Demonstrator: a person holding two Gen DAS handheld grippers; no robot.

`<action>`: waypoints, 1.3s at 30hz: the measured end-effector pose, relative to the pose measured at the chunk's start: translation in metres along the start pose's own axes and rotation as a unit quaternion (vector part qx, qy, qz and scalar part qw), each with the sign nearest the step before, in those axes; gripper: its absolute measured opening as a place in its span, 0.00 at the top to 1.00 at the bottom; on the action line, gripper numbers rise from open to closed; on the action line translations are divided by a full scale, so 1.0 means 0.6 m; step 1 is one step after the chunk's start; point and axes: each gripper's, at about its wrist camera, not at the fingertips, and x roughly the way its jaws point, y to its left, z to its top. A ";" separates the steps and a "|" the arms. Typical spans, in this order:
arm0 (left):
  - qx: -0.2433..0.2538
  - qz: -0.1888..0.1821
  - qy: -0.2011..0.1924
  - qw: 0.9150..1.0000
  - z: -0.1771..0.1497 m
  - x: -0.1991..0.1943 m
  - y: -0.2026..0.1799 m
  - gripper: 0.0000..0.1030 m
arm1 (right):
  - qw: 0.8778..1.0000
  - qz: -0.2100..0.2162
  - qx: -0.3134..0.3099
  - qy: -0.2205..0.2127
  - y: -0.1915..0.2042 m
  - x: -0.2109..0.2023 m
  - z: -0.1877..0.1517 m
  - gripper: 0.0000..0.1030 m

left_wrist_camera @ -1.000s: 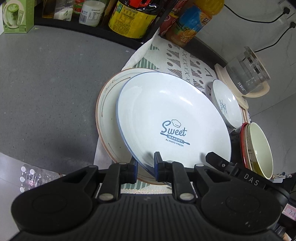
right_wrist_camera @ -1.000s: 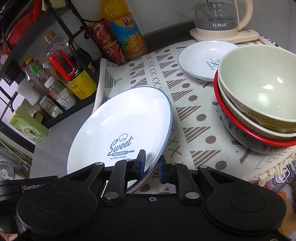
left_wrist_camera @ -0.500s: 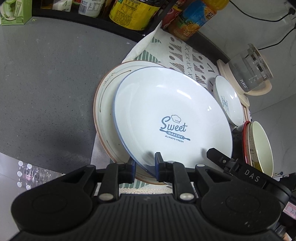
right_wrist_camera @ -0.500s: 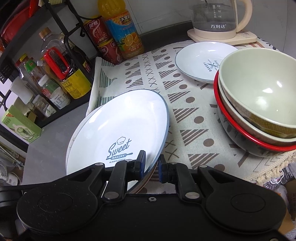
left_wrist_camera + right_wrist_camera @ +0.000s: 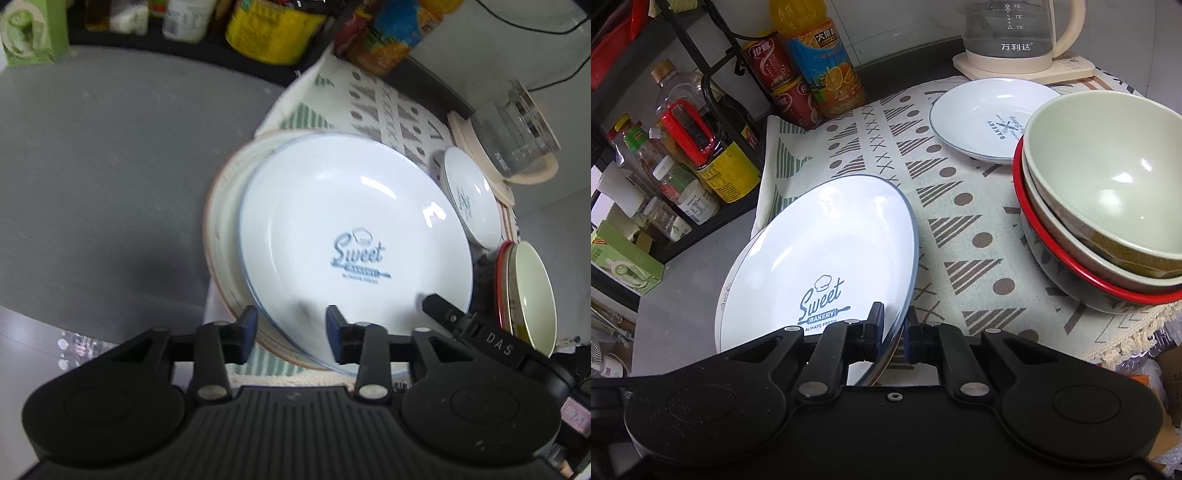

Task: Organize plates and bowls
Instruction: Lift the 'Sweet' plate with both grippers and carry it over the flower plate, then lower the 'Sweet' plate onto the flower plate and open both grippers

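Right wrist view: right hand-held gripper clamped on near rim of Sweet Bakery plate, plate tilted over beige-rim plate on patterned cloth. Left hand-held gripper jaws opening, plate edge btwn pads, not pressed. Stacked bowls + small plate nearby on tabletop.

Open bench to the left, crowded cloth to the right

Left of the stacked plates the grey bench lies bare and wide, free for a hand-held gripper up to the far shelf of bottles. On the patterned cloth a clear lane runs between the plates and the nested bowls at the right; the small plate and the kettle block the far end.
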 end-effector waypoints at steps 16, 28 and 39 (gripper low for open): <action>-0.018 0.047 -0.035 0.998 0.043 0.005 0.030 0.46 | 1.000 -0.016 -0.011 0.005 -0.003 0.015 0.005 0.91; -0.011 0.053 -0.031 0.998 0.048 0.032 0.032 0.50 | 0.999 -0.024 -0.039 0.013 0.007 0.039 0.014 0.86; -0.030 0.032 -0.038 0.998 0.049 0.026 0.065 0.80 | 0.999 -0.019 -0.036 0.028 0.010 0.054 0.011 0.84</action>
